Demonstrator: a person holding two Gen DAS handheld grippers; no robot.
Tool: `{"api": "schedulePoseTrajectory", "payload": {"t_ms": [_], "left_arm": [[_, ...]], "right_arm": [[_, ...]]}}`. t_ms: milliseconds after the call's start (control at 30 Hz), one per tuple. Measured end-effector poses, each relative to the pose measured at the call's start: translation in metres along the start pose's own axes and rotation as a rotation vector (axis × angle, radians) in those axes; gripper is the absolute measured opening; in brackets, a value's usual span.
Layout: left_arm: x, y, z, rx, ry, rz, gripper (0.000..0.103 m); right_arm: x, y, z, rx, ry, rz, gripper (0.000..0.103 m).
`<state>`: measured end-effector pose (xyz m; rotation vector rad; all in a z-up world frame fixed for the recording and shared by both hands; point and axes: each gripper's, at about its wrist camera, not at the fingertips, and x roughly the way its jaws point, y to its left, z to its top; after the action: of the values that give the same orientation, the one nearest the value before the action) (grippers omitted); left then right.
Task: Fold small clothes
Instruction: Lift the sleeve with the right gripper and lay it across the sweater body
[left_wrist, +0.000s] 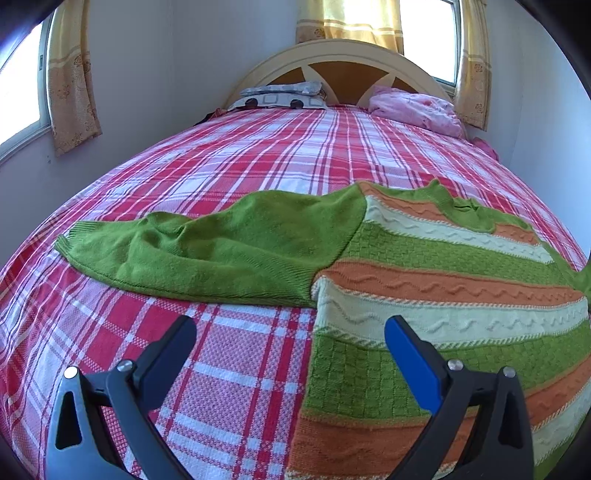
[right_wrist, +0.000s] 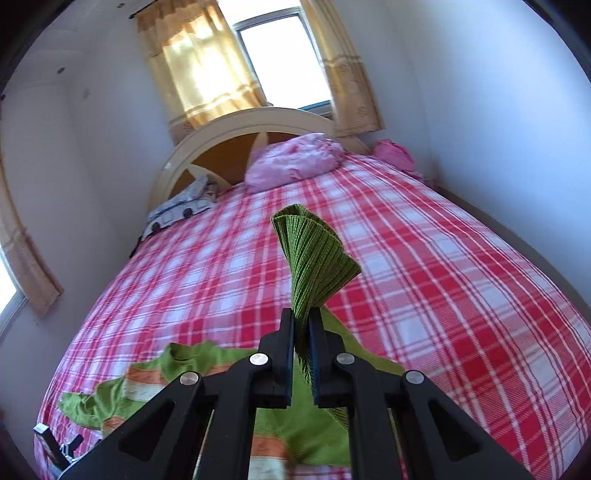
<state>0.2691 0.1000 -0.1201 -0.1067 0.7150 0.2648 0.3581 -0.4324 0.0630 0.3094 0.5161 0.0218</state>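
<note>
A small knitted sweater (left_wrist: 443, 288) with green, orange and cream stripes lies flat on the bed. Its plain green left sleeve (left_wrist: 207, 254) stretches out to the left. My left gripper (left_wrist: 291, 332) hovers open just above the sweater's left side edge, with nothing between its fingers. In the right wrist view my right gripper (right_wrist: 302, 317) is shut on the ribbed green cuff (right_wrist: 317, 258) of the other sleeve, lifted above the bed. The rest of the sweater (right_wrist: 147, 384) lies below and to the left of it.
The bed has a red and white plaid cover (left_wrist: 258, 155). Near the headboard (left_wrist: 347, 62) lie a grey patterned pillow (left_wrist: 280, 96) and a pink bundle (left_wrist: 417, 107). Walls stand close on both sides, with curtained windows (right_wrist: 273, 59).
</note>
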Motion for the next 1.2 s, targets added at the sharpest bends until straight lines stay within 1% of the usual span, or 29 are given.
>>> {"api": "schedulePoseTrajectory", "payload": {"t_ms": [133, 267, 400, 433, 533, 667, 800, 867, 967, 1067, 1100, 1133, 1200], "left_arm": [[0.008, 0.003, 0.0, -0.019, 0.038, 0.026, 0.103], [0.017, 0.011, -0.001, -0.056, 0.087, -0.001, 0.103], [0.016, 0.013, -0.002, -0.071, 0.081, -0.017, 0.103], [0.016, 0.014, -0.003, -0.073, 0.081, -0.019, 0.103], [0.015, 0.014, -0.003, -0.078, 0.081, -0.019, 0.103], [0.015, 0.015, -0.003, -0.08, 0.081, -0.021, 0.103], [0.015, 0.018, -0.003, -0.1, 0.086, -0.031, 0.103], [0.016, 0.02, -0.003, -0.108, 0.089, -0.035, 0.103], [0.016, 0.02, -0.004, -0.105, 0.092, -0.033, 0.103], [0.016, 0.019, -0.004, -0.102, 0.091, -0.036, 0.103], [0.016, 0.018, -0.003, -0.1, 0.092, -0.038, 0.103], [0.017, 0.017, -0.003, -0.096, 0.094, -0.046, 0.103], [0.018, 0.015, -0.003, -0.083, 0.104, -0.064, 0.103]], "right_arm": [[0.005, 0.046, 0.003, -0.043, -0.007, 0.069, 0.007], [0.014, 0.095, 0.001, -0.091, -0.002, 0.141, 0.007], [0.029, 0.136, -0.012, -0.128, 0.024, 0.205, 0.007], [0.034, 0.141, -0.014, -0.133, 0.031, 0.214, 0.007], [0.049, 0.169, -0.032, -0.159, 0.064, 0.255, 0.006], [0.073, 0.211, -0.066, -0.199, 0.114, 0.301, 0.006], [0.093, 0.246, -0.105, -0.244, 0.149, 0.333, 0.006], [0.109, 0.261, -0.128, -0.26, 0.186, 0.347, 0.006], [0.128, 0.273, -0.154, -0.277, 0.22, 0.348, 0.006], [0.151, 0.276, -0.18, -0.268, 0.277, 0.347, 0.007], [0.156, 0.276, -0.186, -0.263, 0.301, 0.359, 0.007], [0.161, 0.276, -0.192, -0.264, 0.327, 0.37, 0.007], [0.163, 0.274, -0.202, -0.294, 0.337, 0.354, 0.011]]}}
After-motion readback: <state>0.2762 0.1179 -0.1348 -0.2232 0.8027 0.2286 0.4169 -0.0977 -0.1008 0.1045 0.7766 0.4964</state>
